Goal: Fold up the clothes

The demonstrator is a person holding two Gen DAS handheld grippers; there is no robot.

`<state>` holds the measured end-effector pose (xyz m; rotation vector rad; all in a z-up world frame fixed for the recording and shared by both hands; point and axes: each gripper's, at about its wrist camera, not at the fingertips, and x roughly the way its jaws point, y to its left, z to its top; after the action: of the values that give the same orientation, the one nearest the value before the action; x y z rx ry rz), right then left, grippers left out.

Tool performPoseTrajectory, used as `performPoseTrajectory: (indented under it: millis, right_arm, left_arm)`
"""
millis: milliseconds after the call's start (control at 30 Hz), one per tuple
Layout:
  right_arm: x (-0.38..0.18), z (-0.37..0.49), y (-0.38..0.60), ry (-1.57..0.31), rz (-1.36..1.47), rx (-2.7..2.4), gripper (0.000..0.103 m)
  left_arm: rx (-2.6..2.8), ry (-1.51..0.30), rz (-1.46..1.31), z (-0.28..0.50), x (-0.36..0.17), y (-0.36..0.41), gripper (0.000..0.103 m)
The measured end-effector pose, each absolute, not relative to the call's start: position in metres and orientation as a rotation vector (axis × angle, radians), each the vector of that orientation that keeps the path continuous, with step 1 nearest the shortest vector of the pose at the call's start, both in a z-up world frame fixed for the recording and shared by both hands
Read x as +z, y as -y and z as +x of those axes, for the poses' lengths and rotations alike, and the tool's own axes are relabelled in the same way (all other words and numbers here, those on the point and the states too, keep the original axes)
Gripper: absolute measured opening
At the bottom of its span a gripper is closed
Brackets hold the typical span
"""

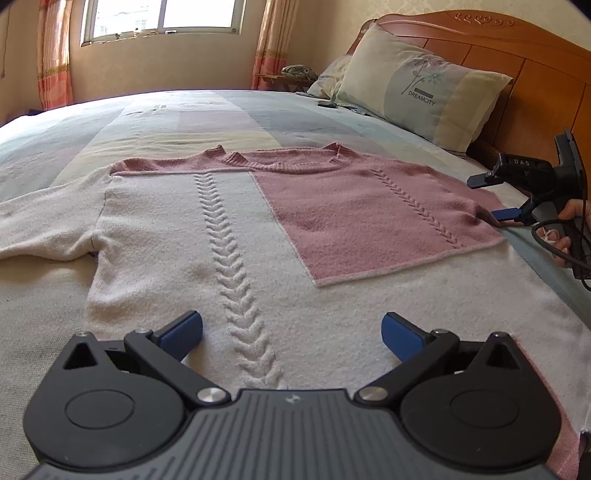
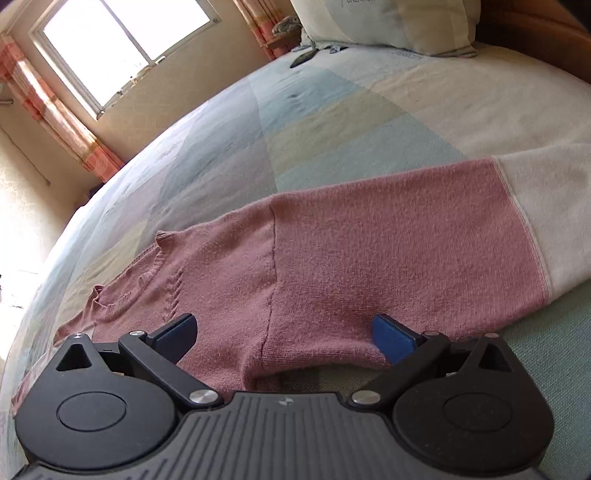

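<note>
A pink and cream knit sweater point(image 1: 229, 229) lies flat on the bed, neck toward the far side, one cream sleeve stretched out to the left. My left gripper point(image 1: 291, 332) is open and empty over the sweater's cream lower part, astride the cable-knit stripe. My right gripper point(image 2: 284, 334) is open at the armpit of the pink sleeve point(image 2: 369, 251), whose fabric lies between the fingers. It also shows in the left wrist view point(image 1: 495, 197) at the sweater's right edge, held by a hand.
The bed point(image 1: 221, 122) has a pastel patchwork cover. Pillows point(image 1: 417, 88) lean on the wooden headboard point(image 1: 535, 66) at the right. A small dark object point(image 1: 327, 104) lies near the pillows. A window point(image 1: 162, 14) and curtains are beyond the bed.
</note>
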<state>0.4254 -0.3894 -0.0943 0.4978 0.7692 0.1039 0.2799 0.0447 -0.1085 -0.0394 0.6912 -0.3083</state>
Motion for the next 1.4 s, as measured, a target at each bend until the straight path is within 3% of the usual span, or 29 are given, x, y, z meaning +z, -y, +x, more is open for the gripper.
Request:
performPoseTrajectory:
  millis: [233, 533, 700, 867, 1000, 1233, 1400]
  right_arm:
    - [-0.064, 0.426, 0.388, -0.728, 0.505, 0.071, 0.103]
    - [-0.081, 0.418, 0.355, -0.837, 0.402, 0.149, 0.103]
    - [-0.051, 0.412, 0.408, -0.705, 0.457, -0.01, 0.103]
    - [-0.076, 0.43, 0.467, -0.759, 0.603, -0.063, 0.103]
    - [-0.086, 0.415, 0.49, -0.736, 0.576, -0.046, 0.103]
    - [-0.057, 0.391, 0.549, -0.584, 0.536, -0.273, 0.103]
    - [-0.092, 0.411, 0.568, -0.677, 0.624, -0.175, 0.103]
  left_arm:
    - [-0.304, -0.69, -0.031, 0.279, -0.109, -0.043, 0.102]
    - [-0.312, -0.69, -0.058, 0.277, -0.106, -0.047, 0.102]
    - [-0.313, -0.688, -0.086, 0.278, -0.106, -0.05, 0.102]
    - [-0.311, -0.682, -0.052, 0.277, -0.107, -0.044, 0.102]
    - [-0.308, -0.68, -0.05, 0.277, -0.108, -0.044, 0.102]
    - [-0.307, -0.673, -0.06, 0.276, -0.109, -0.043, 0.102]
    - [-0.293, -0.67, -0.035, 0.277, -0.111, -0.038, 0.102]
